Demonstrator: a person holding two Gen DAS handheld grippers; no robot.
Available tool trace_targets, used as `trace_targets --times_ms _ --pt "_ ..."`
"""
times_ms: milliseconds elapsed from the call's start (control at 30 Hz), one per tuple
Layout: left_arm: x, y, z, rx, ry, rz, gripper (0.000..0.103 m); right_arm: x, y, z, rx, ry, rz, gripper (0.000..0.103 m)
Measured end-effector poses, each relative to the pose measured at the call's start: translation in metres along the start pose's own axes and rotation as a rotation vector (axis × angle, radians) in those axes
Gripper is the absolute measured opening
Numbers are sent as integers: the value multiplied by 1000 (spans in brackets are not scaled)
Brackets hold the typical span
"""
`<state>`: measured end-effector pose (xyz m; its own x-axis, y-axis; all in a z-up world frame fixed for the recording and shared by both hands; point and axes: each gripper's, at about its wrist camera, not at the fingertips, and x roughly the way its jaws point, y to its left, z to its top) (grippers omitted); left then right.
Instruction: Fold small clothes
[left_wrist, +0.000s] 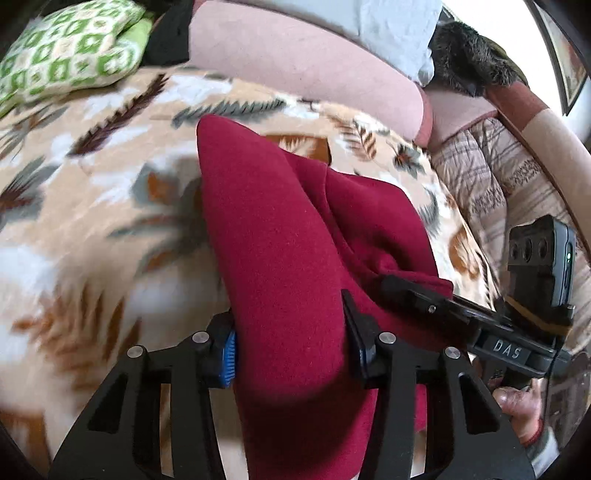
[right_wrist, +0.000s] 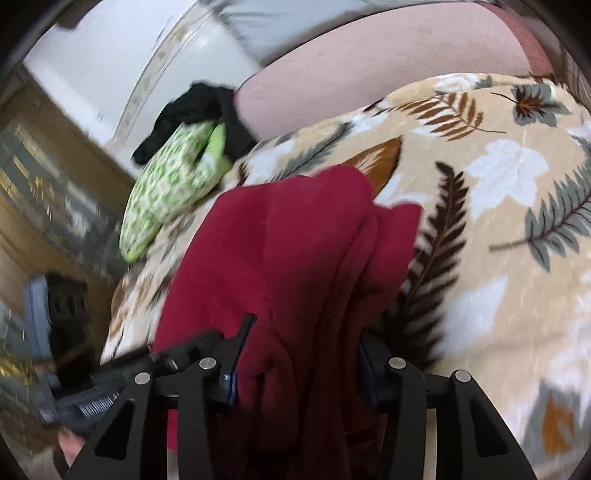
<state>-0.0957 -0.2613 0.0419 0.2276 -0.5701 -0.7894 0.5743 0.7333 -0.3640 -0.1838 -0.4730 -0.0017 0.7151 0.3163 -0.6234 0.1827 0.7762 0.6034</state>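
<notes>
A dark red fleece garment hangs bunched between both grippers above a leaf-patterned blanket. My left gripper is shut on one end of it; the cloth fills the gap between the fingers. In the left wrist view my right gripper comes in from the right, clamped on the red cloth. In the right wrist view my right gripper is shut on the folds of the red garment, and my left gripper shows at the lower left, gripping the same cloth.
A green-and-white patterned pillow lies at the blanket's far edge beside black cloth. A pink pillow lies behind. A plaid quilt lies at the right. Wooden floor and furniture lie off the bed's left side.
</notes>
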Motion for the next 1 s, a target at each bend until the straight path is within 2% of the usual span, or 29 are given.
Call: trace_targets --times_ms 100,167,233,300,367,433,500,567,600,633,667,700,767,833,900,1000 --pt "-22 4 -37 18 21 29 46 -17 16 -27 13 43 33 46" --pt "-15 11 -64 3 55 48 47 -19 19 -44 37 63 56 48" --pt "-8 19 -78 -7 81 66 51 -9 19 -59 19 121 4 55" --pt "-23 22 -84 -24 32 60 54 -11 23 -66 -18 185 -78 55" --pt "-35 18 -83 -13 19 98 54 -36 28 -65 -28 112 -85 56" --pt "-48 9 -81 31 -28 134 54 -65 33 -58 -30 7 -87 56" --pt "-54 2 -80 57 -53 130 54 -66 35 -48 -38 -2 -93 56" --pt "-53 -3 -81 67 -65 115 54 -51 36 -41 -40 24 -89 54" --pt "-49 -5 -81 67 -58 114 54 -37 35 -38 -36 51 -76 50" --pt "-42 -6 -83 64 -36 113 54 -24 37 -36 -36 73 -66 27" --pt "-37 -6 -85 62 -21 117 54 -8 39 -33 -58 102 -90 13" --pt "-34 -6 -85 66 -19 124 54 -3 42 -32 -97 98 -143 11" --pt "-30 -9 -89 91 -34 138 55 3 44 -23 -168 74 -187 9" --pt "-25 -13 -90 113 -35 156 56 10 36 -21 -162 73 -246 9" --pt "-24 -17 -90 136 -29 177 60 20 30 -23 -165 107 -265 9" --pt "-24 -16 -90 132 -30 185 62 -1 37 -22 -163 82 -254 9"
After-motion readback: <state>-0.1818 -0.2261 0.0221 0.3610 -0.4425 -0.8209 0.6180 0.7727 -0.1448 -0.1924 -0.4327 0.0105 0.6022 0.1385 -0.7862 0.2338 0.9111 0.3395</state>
